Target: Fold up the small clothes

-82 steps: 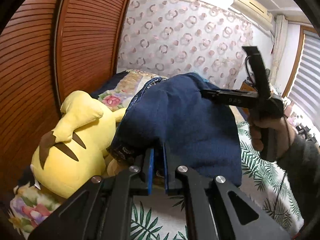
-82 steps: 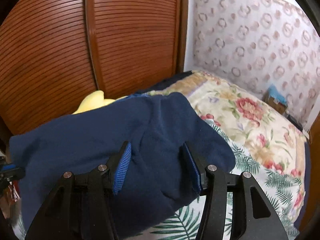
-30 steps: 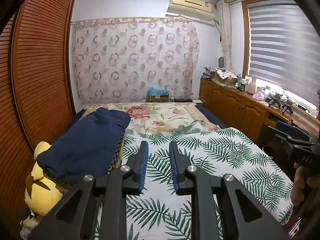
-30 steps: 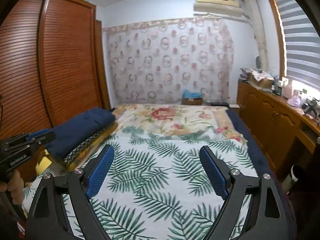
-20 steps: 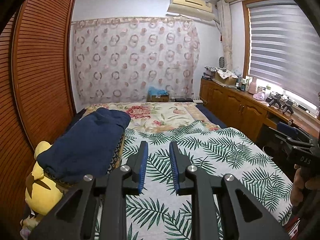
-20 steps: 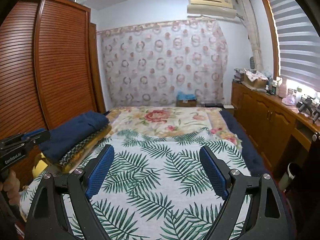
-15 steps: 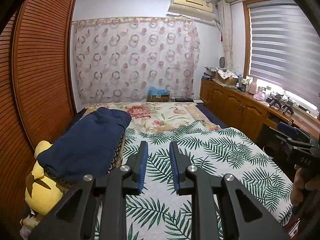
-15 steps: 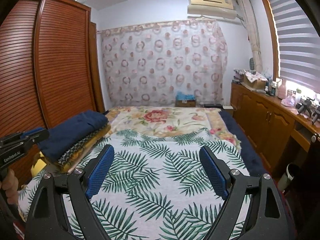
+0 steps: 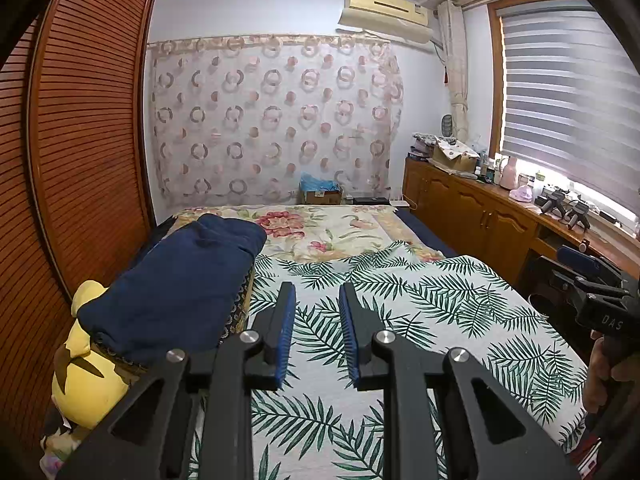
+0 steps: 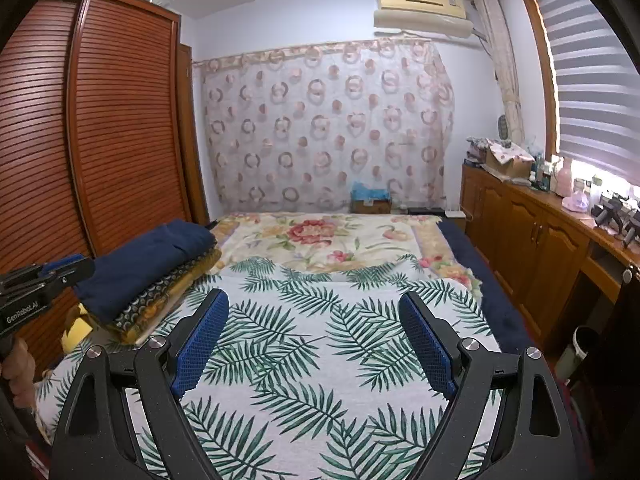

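Observation:
A folded navy garment (image 9: 180, 280) lies on top of a stack of folded patterned clothes (image 10: 168, 296) at the bed's left edge. My left gripper (image 9: 316, 292) hovers over the palm-leaf sheet (image 9: 440, 312) to the right of the stack. Its jaws stand a narrow gap apart with nothing between them. My right gripper (image 10: 314, 304) is held wide open above the middle of the sheet and is empty. Each gripper shows at the edge of the other's view, held by a hand (image 9: 604, 364).
A yellow plush toy (image 9: 88, 368) sits under the near end of the stack. A slatted wooden wardrobe (image 9: 80, 160) lines the left side. Wooden cabinets (image 9: 480, 220) with clutter on top run along the right. A floral blanket (image 10: 328, 240) covers the far end of the bed.
Since the earliest frames both grippers have let go of the navy garment and drawn back from it. Over the last second nothing has visibly moved.

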The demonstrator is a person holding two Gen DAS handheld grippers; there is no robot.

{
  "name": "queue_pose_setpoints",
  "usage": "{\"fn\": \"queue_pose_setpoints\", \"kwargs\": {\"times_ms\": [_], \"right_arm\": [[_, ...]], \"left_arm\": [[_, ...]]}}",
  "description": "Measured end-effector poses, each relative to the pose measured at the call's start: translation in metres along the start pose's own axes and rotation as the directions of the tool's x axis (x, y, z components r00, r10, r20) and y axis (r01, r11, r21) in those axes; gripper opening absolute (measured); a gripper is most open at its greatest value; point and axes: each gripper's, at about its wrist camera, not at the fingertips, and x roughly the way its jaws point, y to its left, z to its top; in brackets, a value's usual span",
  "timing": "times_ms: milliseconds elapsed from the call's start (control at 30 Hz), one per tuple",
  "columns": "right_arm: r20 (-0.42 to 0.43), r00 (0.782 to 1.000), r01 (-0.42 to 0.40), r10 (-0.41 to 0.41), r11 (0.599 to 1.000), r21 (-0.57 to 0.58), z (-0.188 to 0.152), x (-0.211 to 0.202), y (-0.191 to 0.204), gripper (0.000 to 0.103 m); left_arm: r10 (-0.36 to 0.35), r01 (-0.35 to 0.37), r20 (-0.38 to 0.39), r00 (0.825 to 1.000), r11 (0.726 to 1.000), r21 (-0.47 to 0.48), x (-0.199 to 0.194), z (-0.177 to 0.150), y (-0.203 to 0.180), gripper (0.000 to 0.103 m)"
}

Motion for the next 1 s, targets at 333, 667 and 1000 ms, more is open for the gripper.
{"fn": "queue_pose_setpoints", "kwargs": {"times_ms": [333,667,1000], "right_arm": [[0.002,1.000,0.000,0.000,1.000,-0.001,-0.0002,-0.0006,-0.0016,0.089],[0.003,1.000,0.002,-0.002,1.000,0.002,-0.0003,-0.0015,-0.0021,0.089],[0.006,1.000,0.004,-0.004,1.000,0.003,0.0008,-0.0030,-0.0052,0.089]], "left_arm": [[0.001,-0.001,0.003,1.000,1.000,0.002,-0.0001,0.0001,0.0002,0.021],[0.004,-0.004,0.003,1.000,1.000,0.000,-0.0011,-0.0009,0.0025,0.021],[0.005,-0.005,0.004,1.000,1.000,0.000,-0.0017,0.0003,0.0052,0.022]]}}
